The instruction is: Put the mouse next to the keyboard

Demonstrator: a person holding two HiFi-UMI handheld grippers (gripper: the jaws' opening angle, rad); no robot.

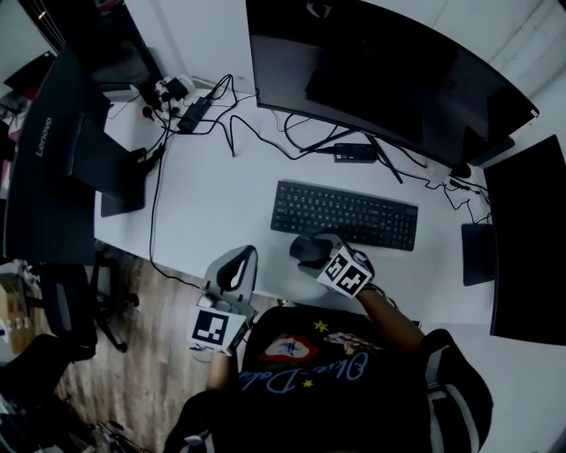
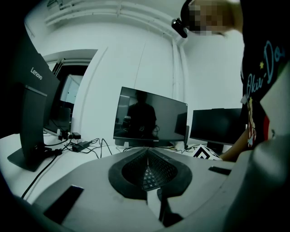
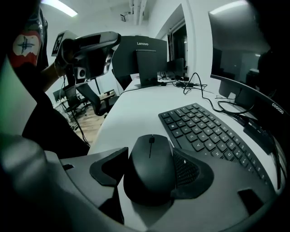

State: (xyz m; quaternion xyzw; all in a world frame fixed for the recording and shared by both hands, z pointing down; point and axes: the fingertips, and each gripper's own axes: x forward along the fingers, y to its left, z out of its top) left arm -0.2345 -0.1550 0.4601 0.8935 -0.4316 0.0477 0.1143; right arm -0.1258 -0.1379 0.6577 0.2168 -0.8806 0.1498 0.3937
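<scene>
Mouse (image 3: 149,174) flat on desk (image 3: 131,113) between wide-open right gripper (image 3: 152,154) jaws, unclamped, just beside keyboard (image 3: 208,133); left gripper (image 2: 146,156) jaws closed together, empty.

Dim overall, with a cool blue-green cast. Lit from above: bright ceiling strip light (image 3: 59,7) at far left of the right gripper view, pale sheen on the white desk (image 1: 221,203). Heavy fisheye bending toward the edges, black vignetted corners in both gripper views. Faint reflection in the dark monitor (image 2: 152,115). Almost black mouse (image 3: 152,170), soft shadow beneath. Nearest foreground out of focus.
</scene>
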